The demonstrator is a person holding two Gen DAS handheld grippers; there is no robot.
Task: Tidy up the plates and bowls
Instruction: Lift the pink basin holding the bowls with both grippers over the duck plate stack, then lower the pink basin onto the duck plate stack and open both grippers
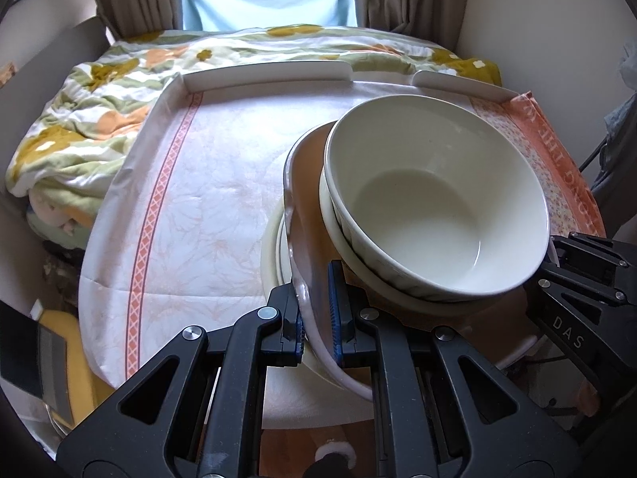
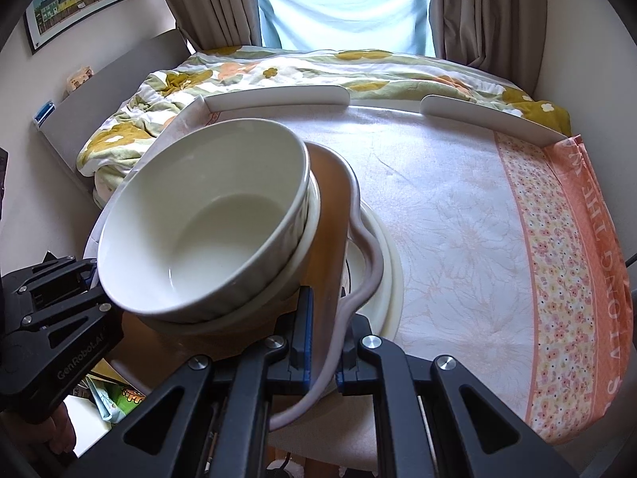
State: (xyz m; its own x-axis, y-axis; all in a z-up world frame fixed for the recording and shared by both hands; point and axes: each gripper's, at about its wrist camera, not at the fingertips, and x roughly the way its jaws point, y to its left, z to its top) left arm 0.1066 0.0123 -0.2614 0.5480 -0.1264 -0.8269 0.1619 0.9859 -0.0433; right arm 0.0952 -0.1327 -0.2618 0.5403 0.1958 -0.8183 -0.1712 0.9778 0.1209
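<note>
A brown wavy-rimmed plate (image 1: pixel 308 199) (image 2: pixel 332 215) carries a stack of two cream bowls (image 1: pixel 438 207) (image 2: pixel 207 215). My left gripper (image 1: pixel 316 318) is shut on the plate's left rim. My right gripper (image 2: pixel 322 342) is shut on its right rim. Each gripper shows in the other's view, the right one (image 1: pixel 573 290) and the left one (image 2: pixel 59 302). The plate is held tilted, just over cream plates (image 1: pixel 274 255) (image 2: pixel 384 271) that lie on the cloth-covered tray table (image 1: pixel 199 183) (image 2: pixel 458 207).
The tray table has white raised edges (image 1: pixel 266 75) (image 2: pixel 278 97) at the back, with an orange-bordered cloth over it. Behind it lies a bed with a flowered quilt (image 1: pixel 79 111) (image 2: pixel 159 91), curtains and a window. Wooden floor lies below the table's front edge.
</note>
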